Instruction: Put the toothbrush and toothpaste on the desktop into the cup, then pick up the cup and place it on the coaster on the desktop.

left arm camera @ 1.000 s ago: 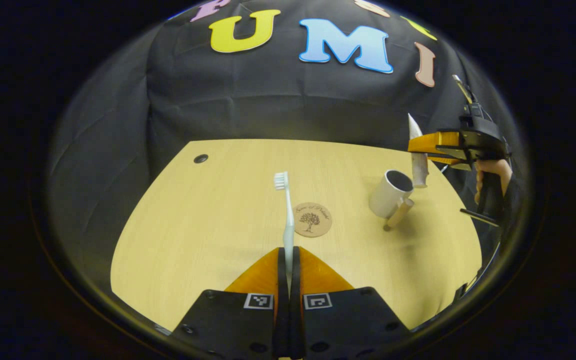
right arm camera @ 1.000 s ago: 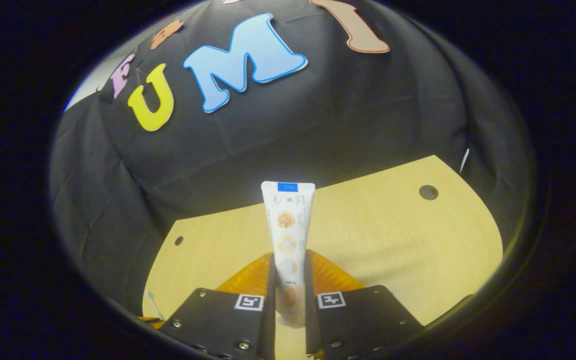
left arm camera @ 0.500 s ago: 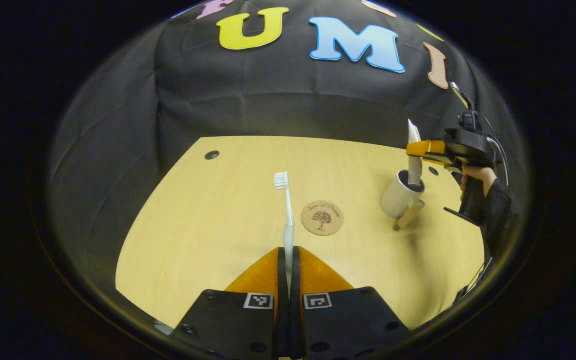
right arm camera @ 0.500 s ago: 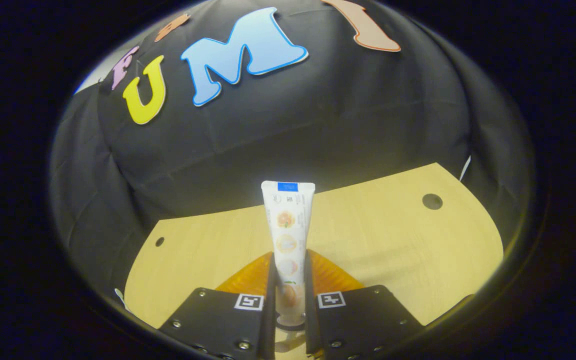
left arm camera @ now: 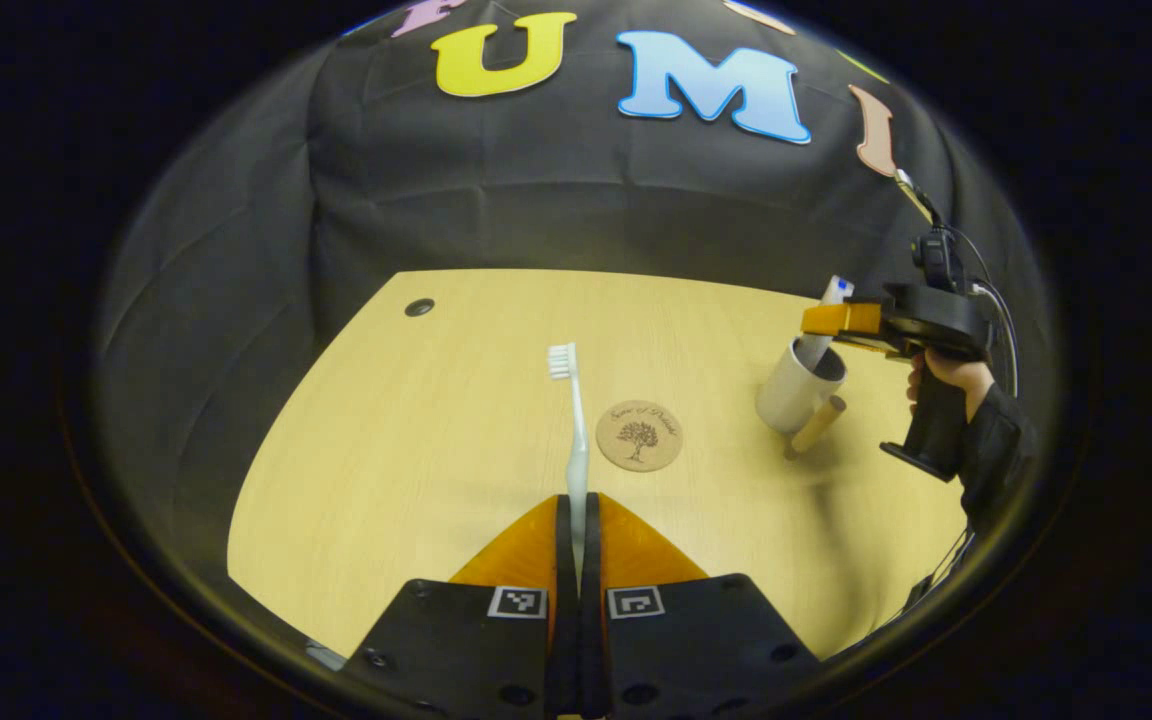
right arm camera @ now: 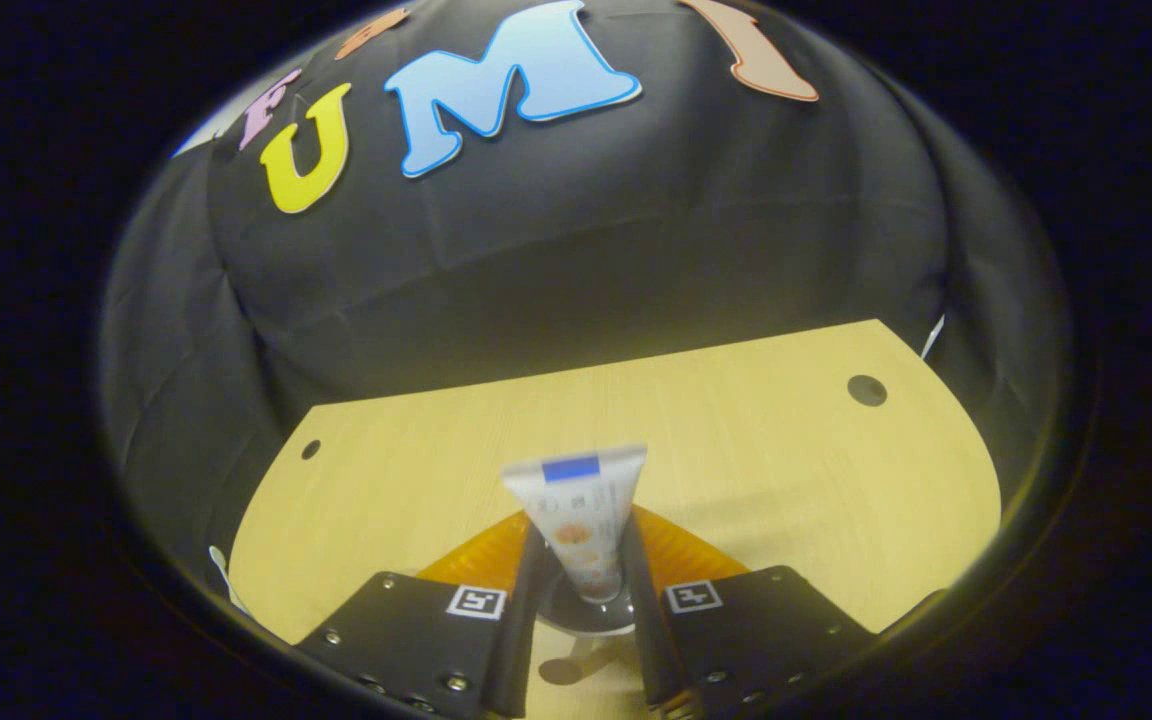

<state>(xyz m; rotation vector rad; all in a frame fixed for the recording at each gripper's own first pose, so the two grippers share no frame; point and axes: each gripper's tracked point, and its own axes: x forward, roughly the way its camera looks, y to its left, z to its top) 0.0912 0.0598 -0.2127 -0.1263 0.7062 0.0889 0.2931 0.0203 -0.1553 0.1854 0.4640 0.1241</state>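
My left gripper (left arm camera: pixel 576 502) is shut on the handle of a pale toothbrush (left arm camera: pixel 573 420), whose bristles point away over the desk. A round cork coaster (left arm camera: pixel 639 436) lies just right of the brush. Further right stands the white cup (left arm camera: pixel 794 387) with its wooden handle (left arm camera: pixel 816 428). The toothpaste tube (left arm camera: pixel 822 318) stands in the cup, leaning. In the left gripper view my right gripper (left arm camera: pixel 833 320) hovers over the cup's mouth. In the right gripper view the tube (right arm camera: pixel 578 510) is blurred and sits low between the parted fingers (right arm camera: pixel 528 560) of my open right gripper (right arm camera: pixel 581 540), above the cup's rim (right arm camera: pixel 586 618).
The light wooden desk (left arm camera: pixel 416 440) ends against the black cloth wall. A cable hole (left arm camera: pixel 419 306) sits at its far left corner, another (right arm camera: pixel 866 389) at the far right. A hand in a dark sleeve (left arm camera: pixel 976 420) holds the right gripper near the desk's right edge.
The right gripper came down over the cup and its fingers parted. The toothpaste slid down out of them into the cup. The left gripper kept hold of the toothbrush, hardly moving.
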